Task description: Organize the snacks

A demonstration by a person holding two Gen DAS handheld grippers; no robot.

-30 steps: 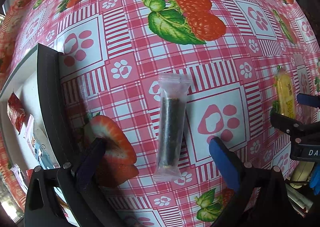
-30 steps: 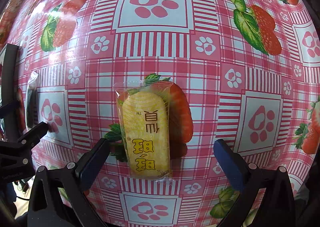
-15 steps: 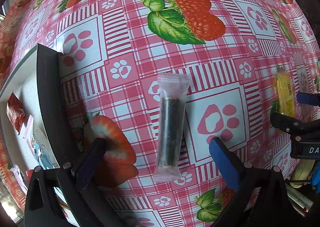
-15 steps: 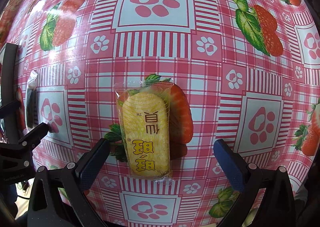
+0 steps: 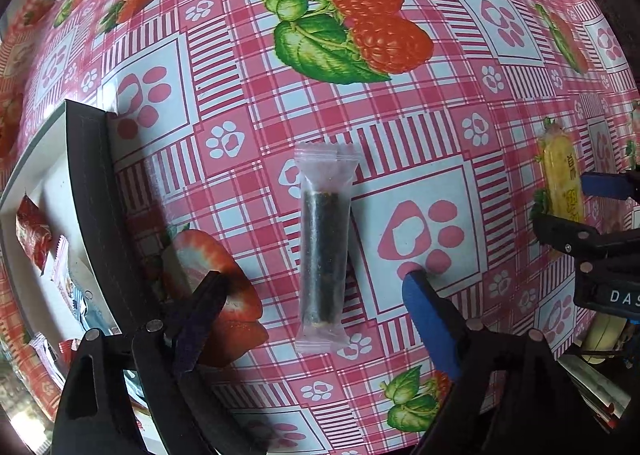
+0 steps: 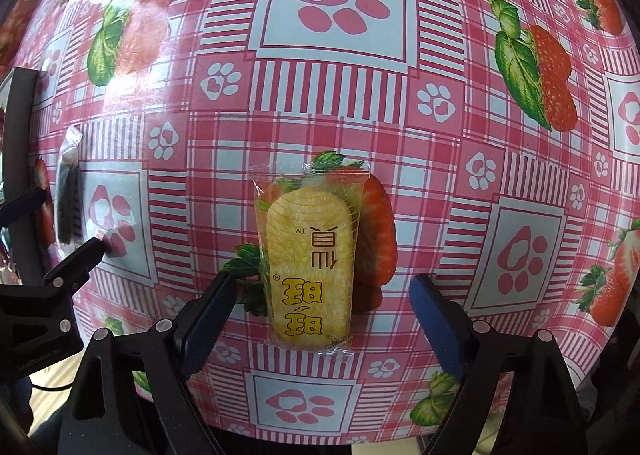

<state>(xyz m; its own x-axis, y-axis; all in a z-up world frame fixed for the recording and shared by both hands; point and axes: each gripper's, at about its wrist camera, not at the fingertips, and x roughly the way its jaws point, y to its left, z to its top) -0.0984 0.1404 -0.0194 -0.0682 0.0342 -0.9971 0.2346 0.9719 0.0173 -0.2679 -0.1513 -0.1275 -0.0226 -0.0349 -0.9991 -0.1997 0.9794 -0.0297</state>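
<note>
Directly below your left gripper, the dark seaweed roll in its clear wrapper lies flat on the tablecloth, lengthwise between the two fingers; the jaws have just been closing but stand apart from the wrapper on both sides, touching nothing. Under your right gripper, the yellow rice cracker packet lies flat on a printed strawberry, again between the fingers; these jaws have also just been closing, and the dark finger stands just beside the packet's edge, with the blue finger further off, so nothing is gripped. Both packets rest on the cloth, outside the box. At the left edge of the left wrist view, note the black-walled box: its frame cuts off much of the interior, and only parts of a red wrapper and some pale packets show, their print too small to read. Toward the far corners, the fisheye curve distorts the pattern, and a small printed item at the top left is hard to make out.
</note>
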